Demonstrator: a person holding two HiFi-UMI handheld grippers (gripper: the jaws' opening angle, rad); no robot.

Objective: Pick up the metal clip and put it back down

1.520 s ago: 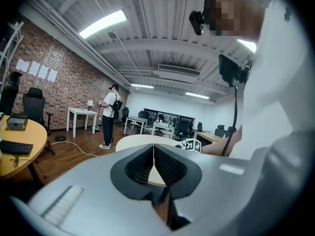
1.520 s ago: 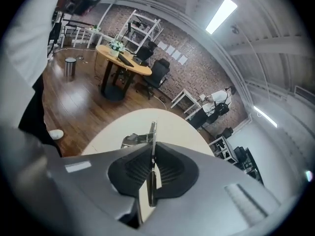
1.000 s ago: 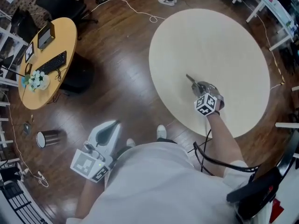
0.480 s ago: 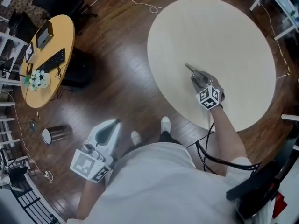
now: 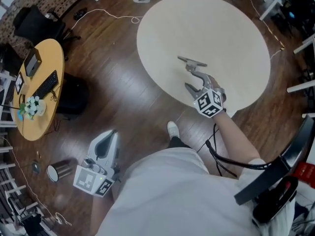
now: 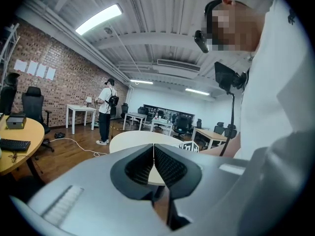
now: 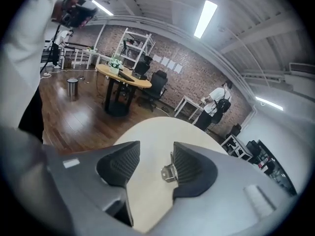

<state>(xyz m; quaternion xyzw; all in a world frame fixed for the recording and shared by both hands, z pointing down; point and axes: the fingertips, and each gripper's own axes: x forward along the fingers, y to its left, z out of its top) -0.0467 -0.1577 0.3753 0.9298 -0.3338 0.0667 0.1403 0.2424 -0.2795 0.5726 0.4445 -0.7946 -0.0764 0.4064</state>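
Right tongs (image 7: 153,154) hang over a round pale table (image 7: 147,132), jaws spread wide and gripping nothing. Between them, lying on the tabletop, is the clip (image 7: 169,171), a small piece of bent silver metal. It sits off-centre, close against the ribbed black pad (image 7: 189,166) on the right-hand side. I cannot tell whether it touches that pad. The other pad is well apart from it.

Left tongs (image 6: 154,157) are clenched on nothing, the two pads meeting in a thin line. I hold them low at my left side, over the dark wood floor (image 5: 123,97), away from the table.

In the head view my right arm reaches to the near part of the table, but I cannot pick out the clip there with certainty.

I judge the clip to be light, stiff and smooth. It looks thin and low, so the jaw tips would need to come right down to the tabletop to catch it. Bare metal on a smooth top may skid when one pad reaches it first, so I would centre it between the pads before closing. The best hold seems to be across its folded body, letting the ribs bite. It should not crush. The risk is that it slips or twists out.
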